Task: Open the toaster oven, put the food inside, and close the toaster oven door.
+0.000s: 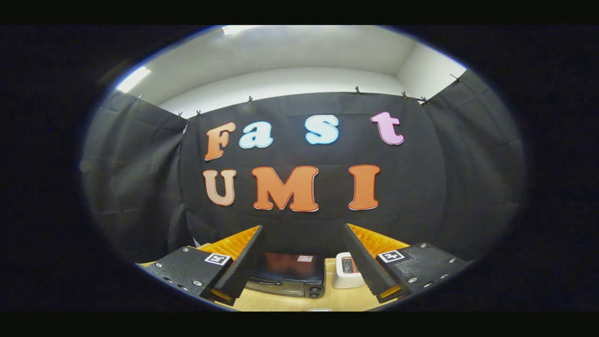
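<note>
A dark toaster oven [286, 277] stands on the wooden table [299, 302], seen below and between my fingers, its glass door shut and its knobs at the right end. My gripper [303, 255] is held high above the table and tilted up toward the booth wall, open wide with nothing between its fingers. A small white holder with something reddish in it [347, 271] stands just right of the oven, close to my right finger [367, 267].
Black cloth walls close the booth at the back and on both sides. A small pale object [320, 309] peeks in on the table in front of the oven.
</note>
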Demonstrator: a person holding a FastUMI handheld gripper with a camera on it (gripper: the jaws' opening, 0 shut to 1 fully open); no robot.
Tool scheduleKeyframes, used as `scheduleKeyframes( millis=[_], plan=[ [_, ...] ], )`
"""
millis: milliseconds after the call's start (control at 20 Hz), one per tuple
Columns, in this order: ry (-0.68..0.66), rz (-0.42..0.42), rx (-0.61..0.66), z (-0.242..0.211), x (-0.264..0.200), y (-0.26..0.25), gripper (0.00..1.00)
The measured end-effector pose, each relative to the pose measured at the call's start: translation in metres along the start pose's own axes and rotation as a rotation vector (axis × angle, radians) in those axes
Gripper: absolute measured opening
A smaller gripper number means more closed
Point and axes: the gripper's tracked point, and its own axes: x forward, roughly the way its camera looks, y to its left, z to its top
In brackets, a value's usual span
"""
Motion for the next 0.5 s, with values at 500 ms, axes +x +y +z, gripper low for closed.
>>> scheduleKeyframes(
  millis=[500],
  plan=[
    [-0.164, -0.028, -0.077, 0.058, -0.021, -0.027, 0.98]
  ],
)
